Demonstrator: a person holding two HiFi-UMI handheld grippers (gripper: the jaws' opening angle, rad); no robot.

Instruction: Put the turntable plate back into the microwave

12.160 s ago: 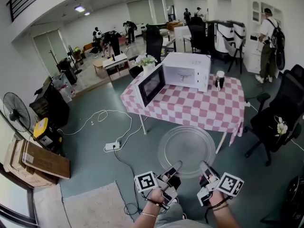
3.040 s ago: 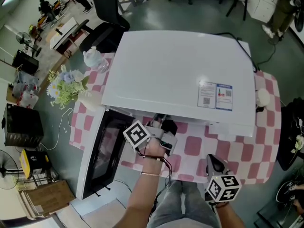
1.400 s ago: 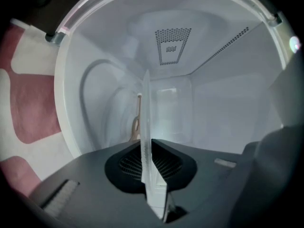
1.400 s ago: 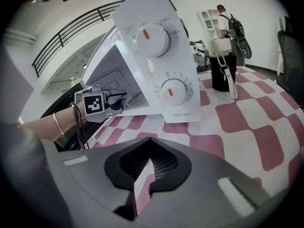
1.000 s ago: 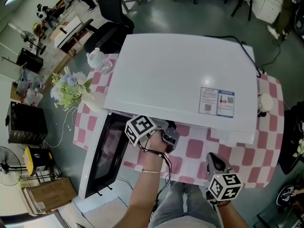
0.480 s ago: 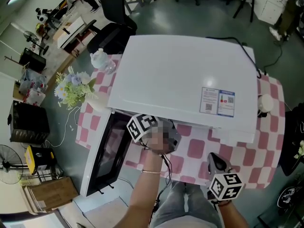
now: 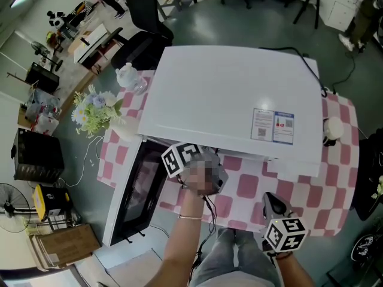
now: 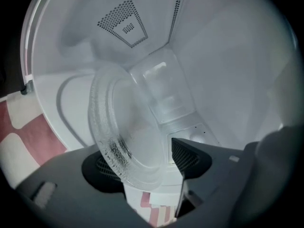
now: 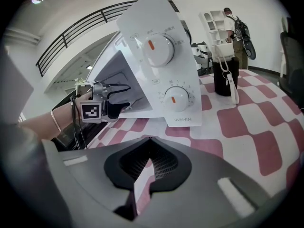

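Reaching into the open microwave (image 7: 233,100), the left gripper (image 8: 149,163) sits at the cavity mouth, centre of the head view, marker cube on top, the hand on it blurred over. Left gripper view: claw released, jaws spread wide, have just been opening. Clear glass turntable plate (image 8: 128,137) fills the middle of that frame, inside the white cavity, shown tilted, ribbed rim running down to lower centre. Plate rim stands between the jaws, right by the left-of-frame jaw (touching or not, cannot tell), clear gap to the right-of-frame jaw. Seated flat on the cavity floor or not: cannot tell

Right gripper (image 9: 147,165) is at the lower right of the head view, above the near edge of the pink-and-white check tablecloth (image 7: 251,187), well apart from the cavity mouth. Right gripper view: claw clenched, tips meeting, nothing between them. Past the tips, upper centre of that frame, the microwave's control panel with two dials (image 9: 159,49), orange marks on both; dark cup (image 9: 222,77) on the cloth at upper right

Microwave door (image 7: 134,193) hangs open at lower left of the head view. Flowers (image 7: 93,109) on the table at the left, beside the microwave
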